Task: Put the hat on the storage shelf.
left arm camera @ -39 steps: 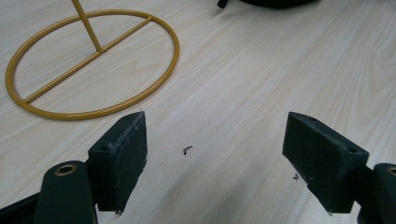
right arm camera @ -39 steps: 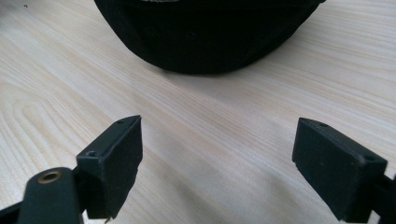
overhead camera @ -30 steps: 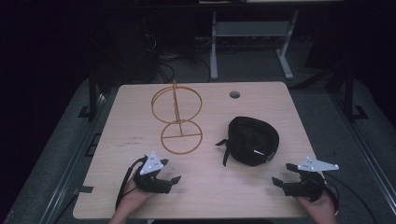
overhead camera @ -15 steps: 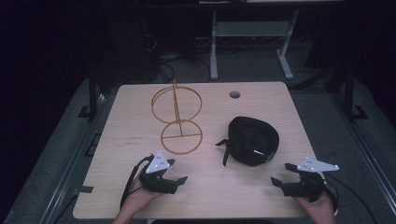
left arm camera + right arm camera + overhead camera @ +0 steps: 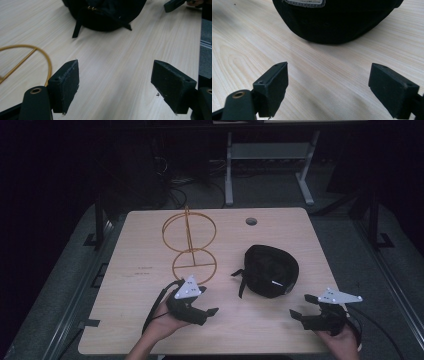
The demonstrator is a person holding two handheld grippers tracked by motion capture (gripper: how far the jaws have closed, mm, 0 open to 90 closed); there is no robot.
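High view: the big wooden table [image 5: 150, 320] looks the same as a second ago, and the black cap [image 5: 270, 270] sits in the same spot, to the right of the middle. The gold wire stand [image 5: 190, 245] has not moved either; it stands upright just left of the cap. The left gripper [image 5: 207, 312] has slid a little to the right and now rests near the front edge, close to the stand's bottom ring, with its tips pointing toward the cap. The right gripper [image 5: 300, 307] has hardly moved and points left at the cap from near the table's front right corner.

In the left gripper view the jaws are spread wide with bare table between them, holding nothing. In the right gripper view the jaws are also wide apart and empty, with the cap just ahead, not touching.
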